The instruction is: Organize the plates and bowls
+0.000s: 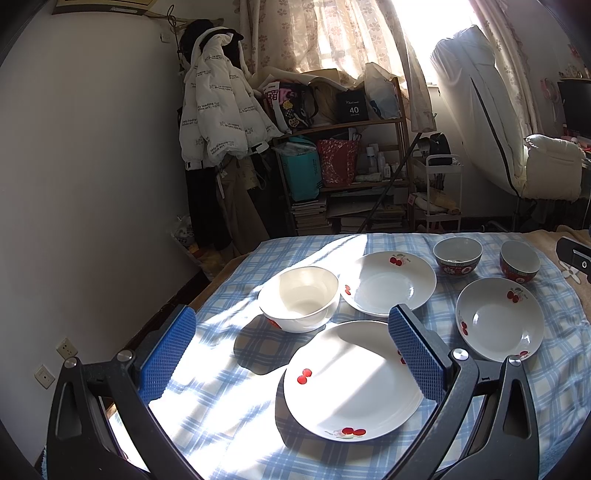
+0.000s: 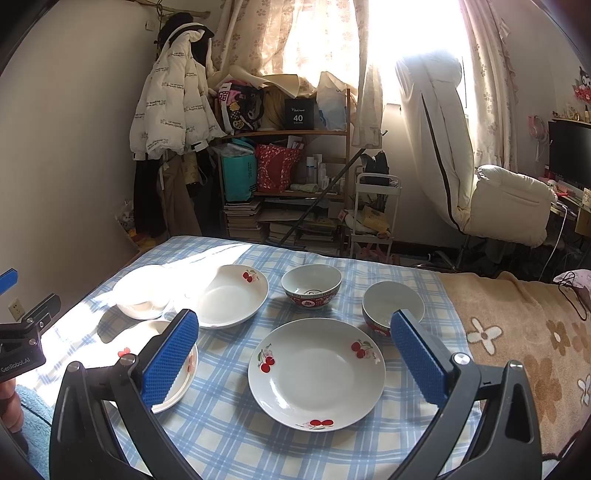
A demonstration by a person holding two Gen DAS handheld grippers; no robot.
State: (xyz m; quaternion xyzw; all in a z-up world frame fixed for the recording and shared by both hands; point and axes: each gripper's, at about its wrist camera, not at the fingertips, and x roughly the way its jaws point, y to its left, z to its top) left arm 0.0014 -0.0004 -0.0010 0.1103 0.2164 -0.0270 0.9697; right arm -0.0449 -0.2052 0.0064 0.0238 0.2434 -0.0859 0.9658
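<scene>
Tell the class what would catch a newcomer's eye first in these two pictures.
Three cherry-printed plates, such as the near plate, lie on the blue checked cloth with two red-patterned bowls behind. A plain white bowl sits in the sunlit patch at the left. Both grippers, left and right, hover open and empty.

Two fisheye views from above the near edge of the checked-cloth table (image 1: 229, 406), facing the curtained window (image 2: 406, 33); left view offset toward the wall, right toward the blanket (image 2: 517, 332). Shared: cherry plates (image 2: 316, 373), bowls (image 1: 457, 254), shelf (image 2: 284, 133).
</scene>
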